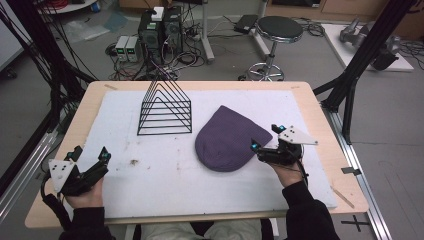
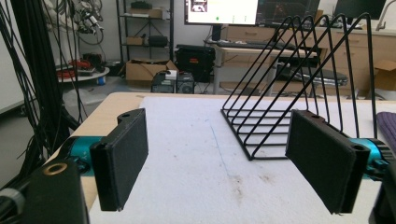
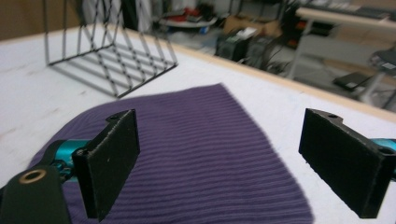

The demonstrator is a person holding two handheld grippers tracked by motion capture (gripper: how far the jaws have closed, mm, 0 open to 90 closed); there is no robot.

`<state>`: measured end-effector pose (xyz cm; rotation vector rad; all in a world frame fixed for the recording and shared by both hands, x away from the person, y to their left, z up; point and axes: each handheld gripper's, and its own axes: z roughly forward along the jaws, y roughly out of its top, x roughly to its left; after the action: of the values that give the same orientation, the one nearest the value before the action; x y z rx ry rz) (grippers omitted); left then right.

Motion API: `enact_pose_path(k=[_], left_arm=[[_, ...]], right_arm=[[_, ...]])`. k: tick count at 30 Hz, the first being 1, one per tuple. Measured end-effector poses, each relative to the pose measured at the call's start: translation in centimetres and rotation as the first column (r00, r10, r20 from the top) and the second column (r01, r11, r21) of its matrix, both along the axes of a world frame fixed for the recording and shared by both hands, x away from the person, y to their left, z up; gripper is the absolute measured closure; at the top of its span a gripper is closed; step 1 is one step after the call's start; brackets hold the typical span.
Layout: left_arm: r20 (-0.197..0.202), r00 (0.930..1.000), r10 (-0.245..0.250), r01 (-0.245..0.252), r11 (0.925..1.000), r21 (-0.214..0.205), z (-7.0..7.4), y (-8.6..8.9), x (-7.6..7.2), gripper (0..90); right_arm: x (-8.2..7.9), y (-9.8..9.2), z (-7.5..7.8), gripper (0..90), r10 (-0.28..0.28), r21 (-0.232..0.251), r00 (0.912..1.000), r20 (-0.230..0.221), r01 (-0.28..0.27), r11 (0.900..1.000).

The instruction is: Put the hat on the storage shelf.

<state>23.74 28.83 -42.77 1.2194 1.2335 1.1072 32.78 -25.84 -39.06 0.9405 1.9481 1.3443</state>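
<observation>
A purple knitted beanie [image 1: 226, 139] lies flat on the white mat [image 1: 150, 170], right of centre. Its ribbed cloth [image 3: 201, 154] spreads under and beyond my right gripper [image 3: 224, 163], which is open with nothing between its jaws. In the high view the right gripper [image 1: 266, 137] hovers at the beanie's right edge. A black wire rack [image 1: 165, 110] with triangular dividers stands at the mat's back, left of the beanie. My left gripper [image 1: 91, 156] is open near the mat's front left corner, well apart from both. It faces the rack [image 2: 299, 93] and the left gripper [image 2: 224, 168] holds nothing.
The mat covers a wooden table [image 1: 320, 125]. Beyond the far edge stand a black stool [image 1: 278, 30], computer boxes [image 1: 160, 30] and tangled cables on the floor. Black frame posts [image 1: 365, 55] rise at the right. Small brown stains [image 1: 134, 161] mark the mat.
</observation>
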Motion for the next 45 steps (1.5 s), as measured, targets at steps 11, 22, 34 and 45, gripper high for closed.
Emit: enact_pose_path(k=[11, 22, 34, 45], left_arm=[[-0.001, 1.0000, -0.004, 0.004, 1.0000, -0.003, 0.0, 0.0, -0.1, 21.3], [-0.004, 0.9999, -0.010, 0.010, 0.9999, -0.005, 0.0, -0.2, 0.0, 21.3], [-0.004, 0.9999, -0.014, 0.014, 0.9999, -0.007, 0.0, -0.1, 0.0, 21.3], [-0.003, 0.9998, -0.017, 0.017, 0.9998, -0.007, 0.0, -0.1, 0.0, 21.4]], right_arm=[[1.0, 1.3, 0.9, 12.0, 0.103, -0.062, 0.9870, -0.124, -0.111, 0.9919], [1.7, 2.6, 1.2, 12.0, 0.178, -0.135, 0.9673, -0.181, -0.203, 0.9698], [1.8, 5.7, 0.9, 12.2, 0.318, -0.235, 0.9137, -0.253, -0.377, 0.8959], [1.8, 7.2, 0.4, 12.1, 0.396, -0.274, 0.8709, -0.291, -0.472, 0.8379]])
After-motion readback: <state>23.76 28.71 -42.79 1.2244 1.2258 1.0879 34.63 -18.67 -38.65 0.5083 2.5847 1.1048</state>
